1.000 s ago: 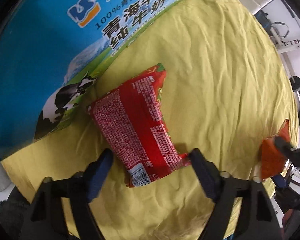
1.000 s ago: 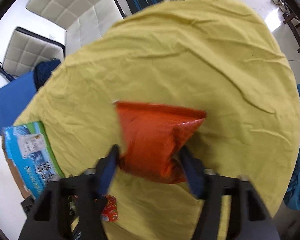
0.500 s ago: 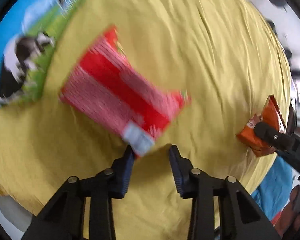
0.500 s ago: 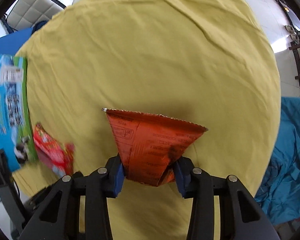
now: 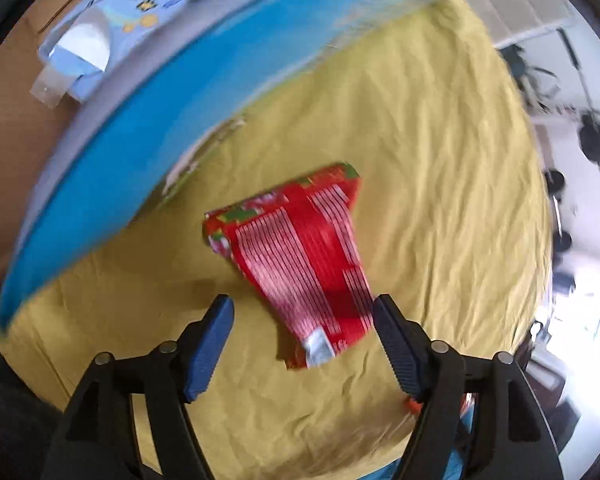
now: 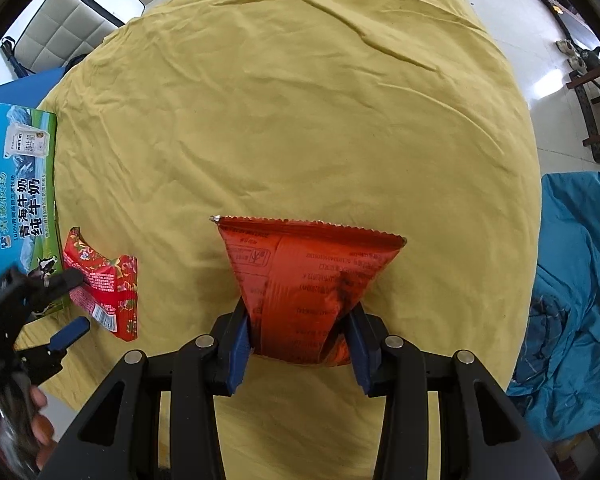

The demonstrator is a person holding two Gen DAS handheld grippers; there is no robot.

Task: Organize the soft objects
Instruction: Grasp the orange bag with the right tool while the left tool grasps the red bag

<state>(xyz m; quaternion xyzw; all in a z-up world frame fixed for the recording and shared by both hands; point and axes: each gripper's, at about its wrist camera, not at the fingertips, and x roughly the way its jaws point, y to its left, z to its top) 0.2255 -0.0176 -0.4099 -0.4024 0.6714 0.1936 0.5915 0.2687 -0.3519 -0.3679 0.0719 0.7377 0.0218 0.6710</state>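
While my left gripper (image 5: 304,312) hangs low over the yellow cloth (image 5: 440,168), its blue-padded jaws stand wide apart, straddling the near end of the red snack packet (image 5: 300,260) without pinching it; the right pad seems to sit just beside the packet's edge, the left pad well clear. The packet lies flat on the cloth, back side up, barcode end toward me, its far end pointing at the milk carton box (image 5: 148,120), whose blue side fills the upper left and is blurred. I judge the packet rests there because the box is where the soft things go, and a wide-open jaw set over the narrow end is how I would take it. In the right wrist view, my right gripper (image 6: 300,344) is clamped on the bottom of the orange snack bag (image 6: 304,276); the pads squeeze the bag into a narrow waist, so it fans out to its crimped top seal, which points away from me, and it is held above the cloth rather than resting on it, I think. Gripping low keeps the puffy body forward and visible. At far left of this view the red packet sits just beside the box, with the left gripper over it. The blue sheet (image 6: 572,280) hangs off to the right.
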